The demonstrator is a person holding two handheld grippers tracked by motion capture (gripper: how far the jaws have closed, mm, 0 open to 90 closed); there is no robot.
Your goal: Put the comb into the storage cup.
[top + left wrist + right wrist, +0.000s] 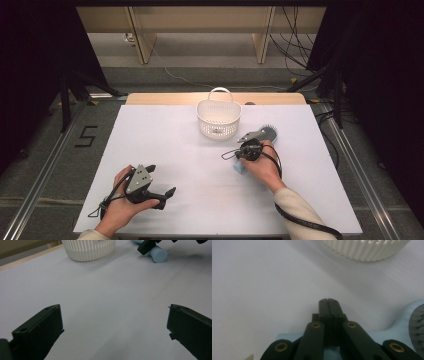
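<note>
Jaws of the right gripper (328, 301) are pressing together over the blue hairbrush (262, 134); the left gripper (162, 181) is resting, jaws apart.

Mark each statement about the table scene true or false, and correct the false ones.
1. The left gripper has its jaws wide apart. True.
2. The white basket lies tipped on its side. False: it stands upright.
3. The right gripper has its jaws closed together. True.
4. The blue hairbrush lies inside the basket. False: it lies on the table, beside the basket.
5. The left gripper holds the hairbrush. False: nothing is between its jaws.
</note>
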